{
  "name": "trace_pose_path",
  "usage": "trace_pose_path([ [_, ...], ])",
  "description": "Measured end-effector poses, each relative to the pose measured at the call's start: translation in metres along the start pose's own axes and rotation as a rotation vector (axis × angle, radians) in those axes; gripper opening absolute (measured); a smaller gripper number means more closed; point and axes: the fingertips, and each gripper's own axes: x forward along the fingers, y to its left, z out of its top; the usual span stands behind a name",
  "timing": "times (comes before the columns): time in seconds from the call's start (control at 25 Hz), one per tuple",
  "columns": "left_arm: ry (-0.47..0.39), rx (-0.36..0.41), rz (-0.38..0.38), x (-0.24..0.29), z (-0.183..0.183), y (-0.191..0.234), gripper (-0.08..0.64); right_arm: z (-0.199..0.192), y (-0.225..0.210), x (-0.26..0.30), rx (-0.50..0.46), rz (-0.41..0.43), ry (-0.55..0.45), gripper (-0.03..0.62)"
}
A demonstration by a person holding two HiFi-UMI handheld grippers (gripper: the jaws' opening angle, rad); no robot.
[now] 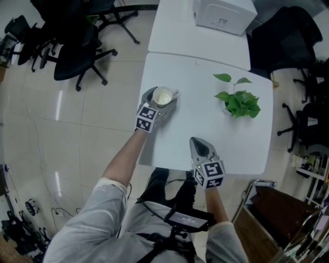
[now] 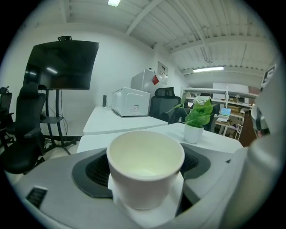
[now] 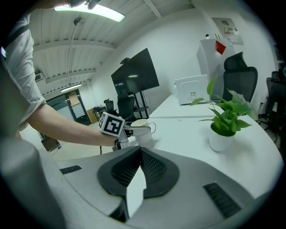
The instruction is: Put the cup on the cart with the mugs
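Being gripped between the pads of the left gripper [image 1: 163,93], the white cup [image 2: 145,165] is held upright at the left edge of the white table [image 1: 205,128]. The right gripper [image 1: 198,143] is kept clenched and empty near the table's front edge, well apart from the potted plant [image 1: 237,101].

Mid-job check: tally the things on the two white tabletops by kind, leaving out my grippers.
Cup: 1
Potted plant: 1
White box-shaped appliance: 1
Total: 3
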Motion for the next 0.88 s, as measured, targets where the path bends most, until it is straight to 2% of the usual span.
trace_pose_path([
  [0.24, -0.009, 0.011, -0.035, -0.027, 0.033, -0.008, 0.439, 0.021, 0.006, -0.005, -0.032, 0.006, -0.024, 0.006],
  [0.56, -0.032, 0.025, -0.045, -0.091, 0.1, -0.023, 0.439, 0.058, 0.025, -0.024, -0.094, 0.012, -0.084, 0.006],
  [0.76, -0.035, 0.031, -0.07, -0.13, 0.142, -0.046, 0.439, 0.078, 0.03, -0.046, -0.108, -0.003, -0.127, 0.006],
  [0.88, -0.029, 0.034, -0.074, -0.154, 0.155, -0.062, 0.439, 0.088, 0.035, -0.059, -0.124, -0.005, -0.155, 0.006],
])
